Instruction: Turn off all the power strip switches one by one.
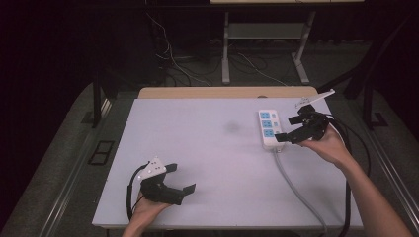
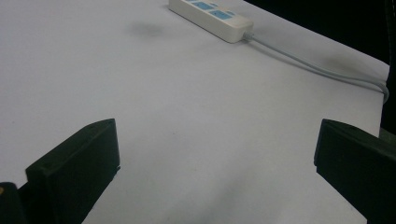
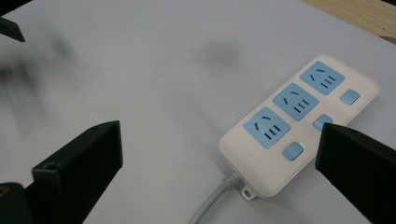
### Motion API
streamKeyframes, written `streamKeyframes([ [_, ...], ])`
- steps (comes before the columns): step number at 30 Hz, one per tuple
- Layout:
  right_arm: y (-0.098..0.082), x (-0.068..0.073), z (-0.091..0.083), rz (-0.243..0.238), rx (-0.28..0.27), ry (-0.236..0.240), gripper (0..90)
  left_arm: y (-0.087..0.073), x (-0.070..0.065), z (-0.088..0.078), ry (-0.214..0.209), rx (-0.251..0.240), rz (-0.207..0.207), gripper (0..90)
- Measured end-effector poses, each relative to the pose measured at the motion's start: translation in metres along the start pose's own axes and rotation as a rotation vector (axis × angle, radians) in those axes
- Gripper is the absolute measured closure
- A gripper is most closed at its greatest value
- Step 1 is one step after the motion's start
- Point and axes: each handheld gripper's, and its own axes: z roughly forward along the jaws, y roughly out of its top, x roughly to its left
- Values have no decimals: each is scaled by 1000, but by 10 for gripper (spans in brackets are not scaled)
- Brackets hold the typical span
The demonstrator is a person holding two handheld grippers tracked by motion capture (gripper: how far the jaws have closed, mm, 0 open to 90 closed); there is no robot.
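Observation:
A white power strip (image 1: 269,128) with three blue sockets lies at the right of the white table; its grey cable (image 1: 295,190) runs toward the front edge. My right gripper (image 1: 291,128) hovers just right of the strip, open, nothing between its jaws. In the right gripper view the power strip (image 3: 299,121) lies close ahead, its near end between the jaws, and the gripper (image 3: 219,163) stands open. My left gripper (image 1: 180,178) is open near the front left, empty. In the left gripper view the strip (image 2: 210,16) lies far off and the gripper (image 2: 217,158) frames bare table.
The table top (image 1: 207,148) has a wooden strip along its far edge (image 1: 222,92). A faint dark smudge (image 1: 231,127) marks the middle. Beyond the table stand desk legs and loose cables on the floor (image 1: 227,59). Black cables trail from both grippers.

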Motion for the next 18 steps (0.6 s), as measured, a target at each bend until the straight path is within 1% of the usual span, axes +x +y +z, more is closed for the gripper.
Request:
streamKeyframes([
  [5, 1, -7, 5, 15, 1, -3, 6, 0, 1, -2, 4, -4, -4, 0],
  [10, 0, -18, 11, 42, -4, -14, 6, 0, 2, -3, 6, -7, -6, 0],
  [14, -2, -26, 15, 59, 3, -25, 6, 0, 2, -2, 4, -7, -5, 0],
  [17, -3, -30, 17, 64, 3, -30, 6, 0, 2, -2, 5, -6, -5, 0],
  [18, -4, -34, 18, 74, -1, -33, 6, 0, 2, -2, 6, -5, -3, 0],
])
